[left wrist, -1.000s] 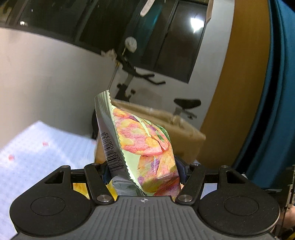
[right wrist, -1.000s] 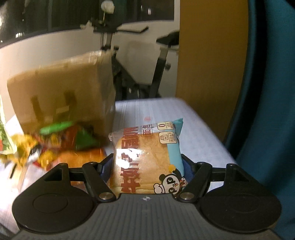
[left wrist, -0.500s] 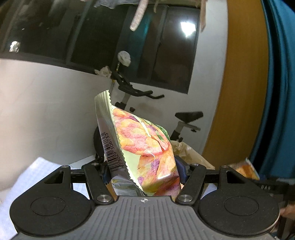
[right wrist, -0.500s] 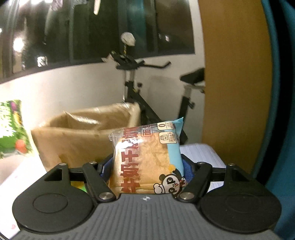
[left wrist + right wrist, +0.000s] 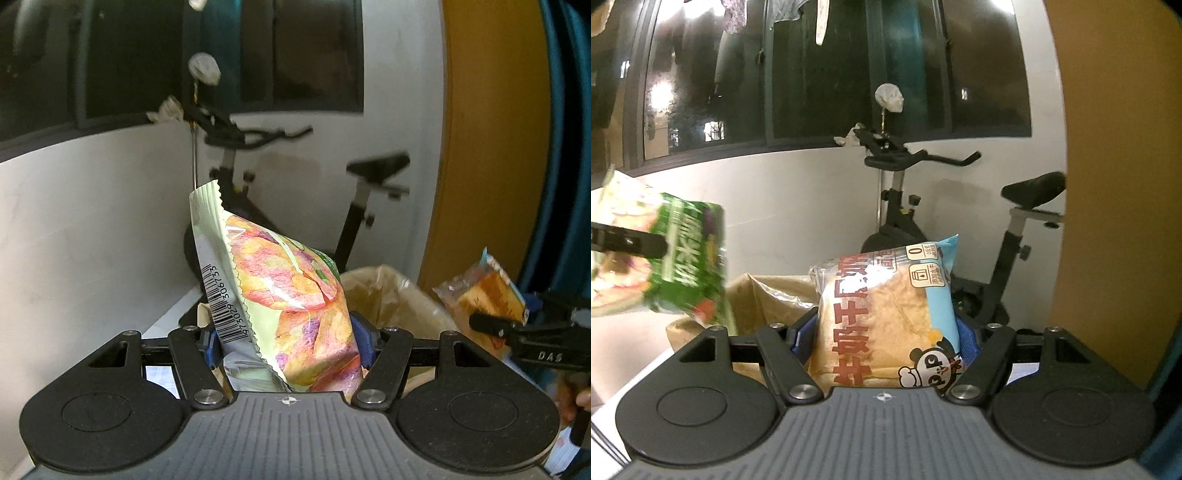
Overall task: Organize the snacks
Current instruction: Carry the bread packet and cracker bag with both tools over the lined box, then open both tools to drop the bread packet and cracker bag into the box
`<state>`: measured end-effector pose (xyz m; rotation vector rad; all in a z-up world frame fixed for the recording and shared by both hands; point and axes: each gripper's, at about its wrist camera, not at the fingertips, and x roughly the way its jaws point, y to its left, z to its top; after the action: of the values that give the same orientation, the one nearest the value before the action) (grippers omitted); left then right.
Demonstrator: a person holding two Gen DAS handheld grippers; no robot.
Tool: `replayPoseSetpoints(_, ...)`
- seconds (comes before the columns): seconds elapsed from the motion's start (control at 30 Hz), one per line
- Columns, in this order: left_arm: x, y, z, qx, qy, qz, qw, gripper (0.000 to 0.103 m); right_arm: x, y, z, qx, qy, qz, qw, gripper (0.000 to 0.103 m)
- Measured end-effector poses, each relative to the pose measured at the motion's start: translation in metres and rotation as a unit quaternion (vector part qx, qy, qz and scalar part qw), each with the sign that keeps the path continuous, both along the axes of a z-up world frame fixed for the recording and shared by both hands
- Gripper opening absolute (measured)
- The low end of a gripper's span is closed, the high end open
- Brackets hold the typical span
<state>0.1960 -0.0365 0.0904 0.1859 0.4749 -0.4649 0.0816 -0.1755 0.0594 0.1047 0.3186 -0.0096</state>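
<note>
My left tool (image 5: 288, 345) clamped the chip bag (image 5: 280, 295); my right tool (image 5: 886, 341) clamped the bread pack (image 5: 886, 314). Both hung above the open cardboard box (image 5: 768, 291). I judged the puffy bags could slip, or miss its rim.

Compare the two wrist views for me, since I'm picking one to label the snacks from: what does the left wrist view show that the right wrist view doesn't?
Only the left wrist view shows the barcode on the chip bag clamped in the left tool.

Only the right wrist view shows the red lettering and panda print on the bread pack clamped in the right tool.

Both show the open paper bag, the exercise bike, and the other tool's snack at the frame edge.
</note>
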Motion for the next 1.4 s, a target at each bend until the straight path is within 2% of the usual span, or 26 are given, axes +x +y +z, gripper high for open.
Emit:
replayPoseSetpoints(0.13,0.022,-0.012,-0.004,0.059,0.013,0.002,0.9981,0.068,0.025,-0.002,-0.002,0.018,0.016,0.010,1.000,0.074)
replayPoseSetpoints(0.3,0.042,-0.008,-0.017,0.066,0.038,0.003,0.9971,0.068,0.049,-0.003,-0.005,0.041,0.031,0.026,0.998,0.074)
replayPoseSetpoints(0.4,0.057,-0.011,-0.027,0.097,0.047,0.014,0.9941,0.068,0.058,-0.004,-0.007,0.060,0.036,0.036,0.997,0.074)
replayPoseSetpoints(0.5,0.072,-0.013,-0.034,0.129,0.051,0.021,0.9902,0.068,0.071,0.000,-0.009,0.056,0.045,0.039,0.997,0.074)
replayPoseSetpoints(0.67,0.089,-0.013,-0.047,0.141,0.079,0.023,0.9866,0.071,0.092,0.009,-0.018,0.048,0.063,0.049,0.996,0.074)
replayPoseSetpoints(0.77,0.095,-0.014,-0.054,0.146,0.084,0.027,0.9854,0.081,0.105,0.015,-0.026,0.042,0.078,0.055,0.995,0.074)
replayPoseSetpoints(0.83,0.097,-0.015,-0.055,0.146,0.081,0.026,0.9857,0.083,0.110,0.019,-0.031,0.036,0.085,0.056,0.994,0.074)
replayPoseSetpoints(1.03,0.096,-0.010,-0.052,0.126,0.078,0.024,0.9886,0.085,0.124,0.024,-0.046,0.035,0.113,0.053,0.992,0.074)
replayPoseSetpoints(1.17,0.095,0.001,-0.046,0.097,0.081,0.034,0.9915,0.086,0.130,0.023,-0.050,0.039,0.127,0.043,0.990,0.075)
replayPoseSetpoints(1.23,0.092,0.008,-0.041,0.084,0.079,0.037,0.9926,0.087,0.129,0.023,-0.050,0.043,0.129,0.041,0.990,0.078)
replayPoseSetpoints(1.3,0.090,0.010,-0.036,0.079,0.072,0.039,0.9935,0.087,0.126,0.022,-0.047,0.047,0.120,0.040,0.991,0.086)
replayPoseSetpoints(1.4,0.083,0.013,-0.029,0.071,0.056,0.038,0.9952,0.087,0.122,0.026,-0.043,0.048,0.114,0.043,0.991,0.086)
